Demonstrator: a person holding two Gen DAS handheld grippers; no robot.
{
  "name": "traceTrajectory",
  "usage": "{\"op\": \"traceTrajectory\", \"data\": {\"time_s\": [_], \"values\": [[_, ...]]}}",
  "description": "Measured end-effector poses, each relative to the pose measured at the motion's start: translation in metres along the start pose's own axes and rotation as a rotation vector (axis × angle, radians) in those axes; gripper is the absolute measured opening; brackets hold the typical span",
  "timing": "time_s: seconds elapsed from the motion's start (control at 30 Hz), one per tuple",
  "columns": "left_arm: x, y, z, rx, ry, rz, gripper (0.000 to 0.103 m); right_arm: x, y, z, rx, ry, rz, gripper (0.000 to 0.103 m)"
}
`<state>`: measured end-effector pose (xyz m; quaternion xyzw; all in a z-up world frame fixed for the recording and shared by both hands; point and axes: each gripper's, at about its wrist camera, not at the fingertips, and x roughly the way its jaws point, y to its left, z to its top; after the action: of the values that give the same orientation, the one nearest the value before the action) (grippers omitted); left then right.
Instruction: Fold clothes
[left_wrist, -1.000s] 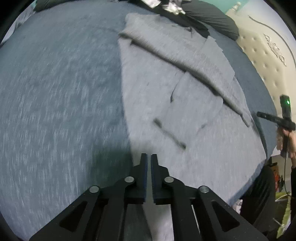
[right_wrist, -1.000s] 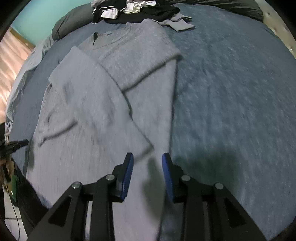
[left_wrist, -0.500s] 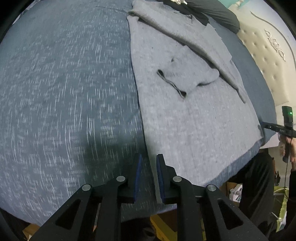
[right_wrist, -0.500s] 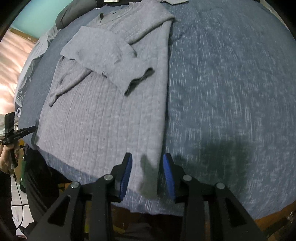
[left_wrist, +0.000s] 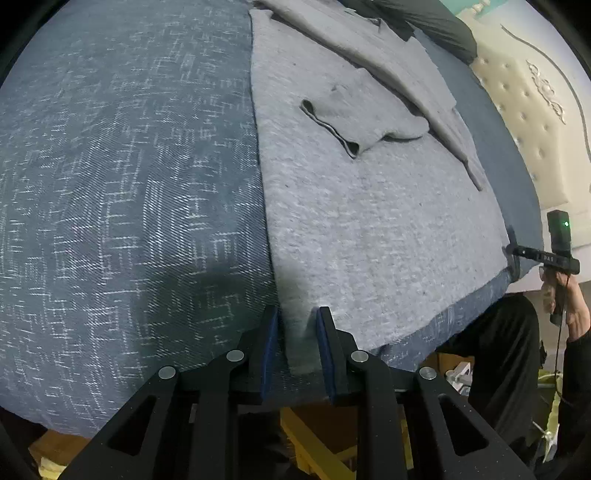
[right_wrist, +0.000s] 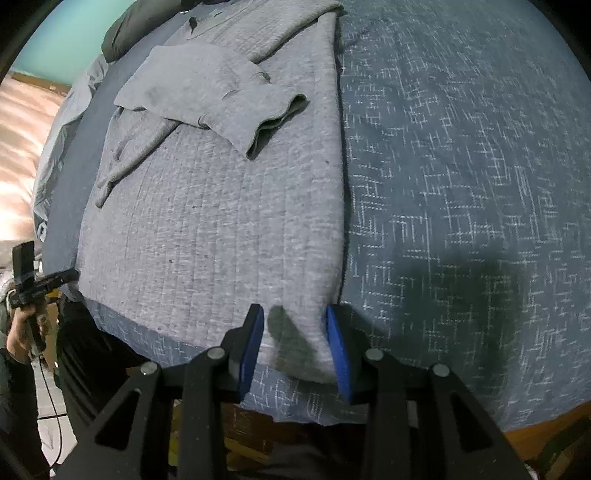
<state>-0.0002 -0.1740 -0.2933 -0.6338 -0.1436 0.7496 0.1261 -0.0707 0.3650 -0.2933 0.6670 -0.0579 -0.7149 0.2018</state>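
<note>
Blue cross-hatched bedspread (left_wrist: 129, 184) fills the left of the left-wrist frame. Grey sweater (left_wrist: 369, 229) is spread flat across frame centre, sleeves folded over the chest at upper centre. Left gripper (left_wrist: 298, 343), jaws apart, straddles one hem corner at bottom centre. Right gripper (right_wrist: 295, 339), jaws apart, straddles the other hem corner, bottom centre.

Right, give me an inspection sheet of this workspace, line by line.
Surface: bed with blue patterned cover.
Job's things: grey sweater spread flat, both sleeves folded across its body.
Clutter: dark pillow at the far end.
Grippers: left hand-held gripper open, straddling one hem corner; right hand-held gripper open, straddling the other.
Cables: thin cable hanging below the right hand-held gripper's handle.
Surroundings: tufted headboard, teal wall.
</note>
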Motion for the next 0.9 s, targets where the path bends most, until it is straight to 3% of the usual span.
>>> {"op": "traceTrajectory", "data": {"time_s": [0.2, 0.43, 0.9], "values": [[0.003, -0.002, -0.003, 0.003, 0.003, -0.016, 0.022, -0.003, -0.002, -0.003, -0.012, -0.014, 0.033, 0.034], [0.003, -0.008, -0.006, 0.030, 0.000, -0.013, 0.007, 0.000, -0.003, -0.006, -0.026, -0.012, 0.036, 0.009], [-0.038, -0.027, -0.010, 0.132, -0.038, -0.003, 0.005, -0.034, 0.005, -0.014, -0.084, -0.072, 0.099, 0.004]]}}
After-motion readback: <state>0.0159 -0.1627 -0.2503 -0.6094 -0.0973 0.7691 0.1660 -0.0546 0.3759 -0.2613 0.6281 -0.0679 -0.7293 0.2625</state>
